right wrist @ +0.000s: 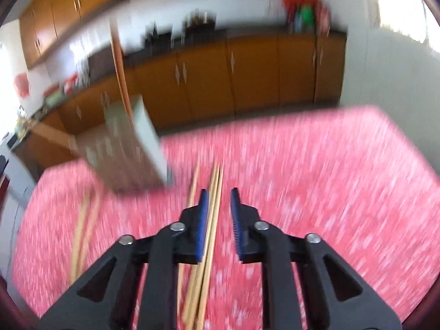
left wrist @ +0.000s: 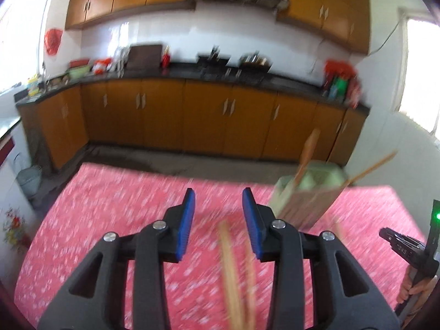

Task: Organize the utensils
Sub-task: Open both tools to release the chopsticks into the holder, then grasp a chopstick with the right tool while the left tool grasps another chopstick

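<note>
A pale green utensil holder (left wrist: 308, 192) stands on the red flowered tablecloth (left wrist: 110, 220), with wooden utensils (left wrist: 308, 151) sticking out of it. My left gripper (left wrist: 218, 192) is open to the left of the holder, above blurred wooden chopsticks (left wrist: 233, 275) that lie on the cloth. My right gripper (right wrist: 219, 192) hangs low over a pair of chopsticks (right wrist: 216, 181). They run along its left pad, the right pad stands clear of them, and the jaws are narrowly open. A single chopstick (right wrist: 194, 187) lies just to the left. The holder (right wrist: 132, 148) is at the front left.
More chopsticks (right wrist: 82, 233) lie at the left of the cloth (right wrist: 330, 192). A hand (left wrist: 418, 291) holds the right gripper at the right edge of the left wrist view. Beyond the table's far edge are floor, orange cabinets (left wrist: 206, 118) and a cluttered counter. A metal pail (left wrist: 29, 177) stands at the left.
</note>
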The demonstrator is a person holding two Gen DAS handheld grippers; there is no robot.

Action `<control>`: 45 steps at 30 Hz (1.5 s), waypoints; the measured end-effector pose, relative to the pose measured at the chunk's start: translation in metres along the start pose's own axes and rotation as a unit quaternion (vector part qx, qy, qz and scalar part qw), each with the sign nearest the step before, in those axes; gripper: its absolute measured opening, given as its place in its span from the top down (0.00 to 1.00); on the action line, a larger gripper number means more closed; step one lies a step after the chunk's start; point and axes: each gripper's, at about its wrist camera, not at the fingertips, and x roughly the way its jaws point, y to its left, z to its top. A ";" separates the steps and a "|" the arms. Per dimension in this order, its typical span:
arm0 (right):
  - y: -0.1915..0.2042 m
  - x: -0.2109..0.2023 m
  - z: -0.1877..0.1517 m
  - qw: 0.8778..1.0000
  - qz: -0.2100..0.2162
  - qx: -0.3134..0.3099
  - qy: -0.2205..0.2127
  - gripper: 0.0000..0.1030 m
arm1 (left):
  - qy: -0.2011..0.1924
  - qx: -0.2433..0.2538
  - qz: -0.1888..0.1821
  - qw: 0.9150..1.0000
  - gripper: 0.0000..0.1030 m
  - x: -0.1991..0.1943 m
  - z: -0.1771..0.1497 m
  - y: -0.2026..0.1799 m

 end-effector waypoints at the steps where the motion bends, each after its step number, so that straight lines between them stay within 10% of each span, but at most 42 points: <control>1: -0.001 0.007 -0.009 1.000 0.003 0.000 0.016 0.88 | 0.016 -0.002 0.003 1.000 0.65 0.005 -0.009 0.006; 16: 0.018 0.040 -0.065 0.996 -0.011 -0.036 0.082 0.93 | 0.149 0.001 -0.028 0.988 0.72 0.052 -0.111 0.004; 45: 0.010 0.039 -0.071 0.996 -0.047 -0.043 0.068 0.92 | 0.181 0.051 -0.013 0.982 0.91 0.066 -0.141 -0.021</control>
